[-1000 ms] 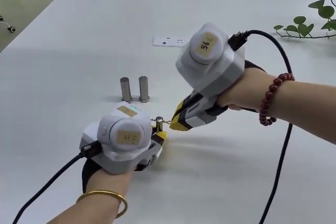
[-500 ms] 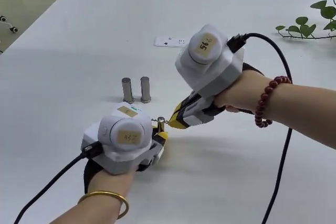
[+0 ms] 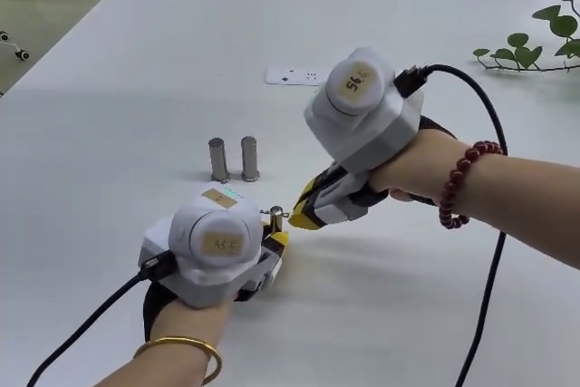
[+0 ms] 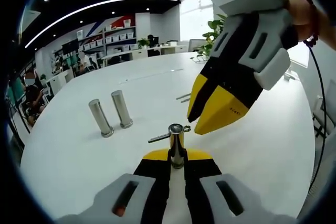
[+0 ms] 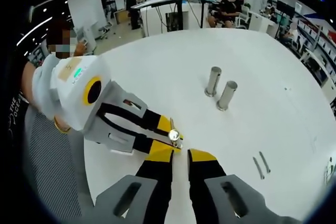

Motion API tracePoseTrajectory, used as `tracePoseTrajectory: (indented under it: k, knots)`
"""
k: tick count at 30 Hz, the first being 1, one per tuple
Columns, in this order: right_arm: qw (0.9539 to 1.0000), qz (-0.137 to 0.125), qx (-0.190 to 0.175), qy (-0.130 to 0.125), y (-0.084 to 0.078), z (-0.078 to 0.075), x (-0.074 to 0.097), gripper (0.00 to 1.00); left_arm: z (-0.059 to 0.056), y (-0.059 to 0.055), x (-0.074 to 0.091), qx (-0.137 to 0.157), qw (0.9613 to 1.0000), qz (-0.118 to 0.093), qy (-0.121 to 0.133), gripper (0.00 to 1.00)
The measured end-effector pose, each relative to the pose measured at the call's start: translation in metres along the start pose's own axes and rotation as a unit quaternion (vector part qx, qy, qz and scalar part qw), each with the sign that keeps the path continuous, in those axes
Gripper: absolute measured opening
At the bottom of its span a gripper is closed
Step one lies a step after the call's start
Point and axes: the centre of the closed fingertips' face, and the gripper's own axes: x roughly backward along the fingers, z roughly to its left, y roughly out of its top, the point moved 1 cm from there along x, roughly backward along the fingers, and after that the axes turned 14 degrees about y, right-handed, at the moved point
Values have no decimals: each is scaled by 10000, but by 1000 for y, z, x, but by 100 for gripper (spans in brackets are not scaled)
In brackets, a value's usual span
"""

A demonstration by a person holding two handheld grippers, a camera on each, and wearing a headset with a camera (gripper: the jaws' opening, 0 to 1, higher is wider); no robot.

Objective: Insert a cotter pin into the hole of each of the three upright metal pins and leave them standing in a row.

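Item: third metal pin (image 4: 177, 148), cotter pin (image 4: 159, 138) through the hole near its top, on the table (image 3: 109, 88) in front of the two other pins (image 3: 233, 159)
Detail: pin upright, clamped at its lower half in the shut jaws of the left gripper (image 4: 176, 157); right gripper (image 5: 181, 157) empty, jaws a narrow gap apart, tips just beside the cotter pin's loop. Likely risks: a brush from those tips could drag the cotter pin back out if it is only part seated; a crooked let-go could tip the pin; carrying it into the row could knock the two standing pins. Left hand (image 3: 195, 313) low near the table, gripper level, pointing forward; right hand (image 3: 412, 165) raised, gripper slanting down and leftward at the pin top
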Motion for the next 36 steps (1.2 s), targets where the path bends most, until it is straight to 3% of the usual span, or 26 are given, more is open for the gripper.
tracePoseTrajectory:
  k: [5,12,15,19,24,29,36]
  knots:
    - [9977,-542,-391,-130,3,-2,6,14,0,1,0,-73,10000,-42,21,6]
    - [9935,-835,-758,-163,-4,-4,13,16,2,1,-1,5,10000,3,-1,6]
    - [9887,-1059,-1045,-171,-6,-4,15,16,5,1,-2,53,10000,31,2,5]
    - [9854,-1193,-1198,-222,-9,-5,17,16,12,0,-2,45,10000,51,69,5]
    - [9810,-1332,-1381,-288,-14,-5,19,17,29,2,-4,77,9997,55,222,5]
    - [9798,-1413,-1361,-384,-20,-9,18,18,45,6,-5,125,9992,55,378,5]
    - [9763,-1682,-1296,-409,-17,-10,21,21,62,1,-8,195,9982,116,550,5]
